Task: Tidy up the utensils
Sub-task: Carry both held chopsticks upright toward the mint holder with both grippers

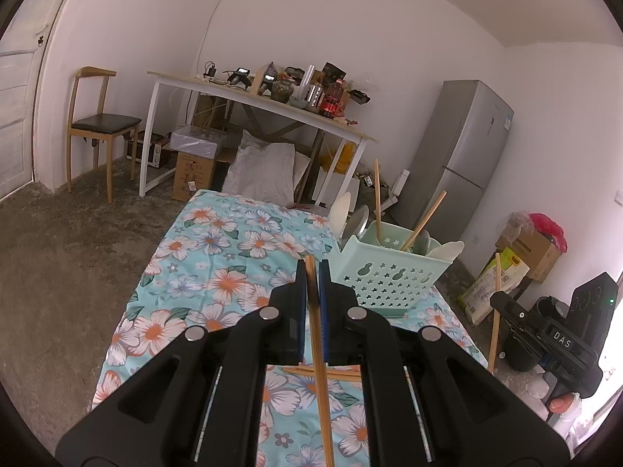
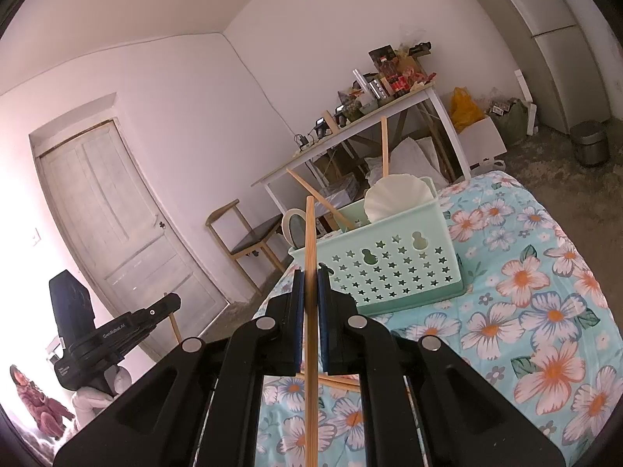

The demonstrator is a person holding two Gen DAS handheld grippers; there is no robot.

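**A:** How far along is the sorting looking?

**B:** Partway, I'd judge. The mint-green basket [image 1: 385, 272] is sitting on the floral-clothed counter [image 1: 202, 272], and it is already holding several utensils: two chopsticks leaning upright [image 1: 377, 194], a pale ladle [image 1: 339, 210], a metal spoon [image 1: 360, 220] and a white spatula-like piece [image 1: 447, 251].

**A:** And what are the hands doing?

**B:** Each is carrying one more chopstick. The left gripper [image 1: 311, 284] is clamping a chopstick [image 1: 321, 369] between its closed jaws, the stick running back under the camera. The right gripper [image 2: 310, 292] is doing the same, its jaws pinching a chopstick [image 2: 310, 233] whose tip is rising in front of the basket [image 2: 389, 268].

**A:** Are they over the basket?

**B:** Not yet. In the left wrist view the basket is lying just ahead and to the right of the jaws; in the right wrist view it is just beyond them. Both sticks are being held short of the rim.

**A:** Anything left on the counter?

**B:** One more chopstick [image 1: 323, 369] is lying crosswise on the cloth beneath the grippers, also showing in the right wrist view [image 2: 338, 381]. So what is remaining, as I read it, is dropping these two in and then collecting that last one. I cannot tell whether more are lying out of view.
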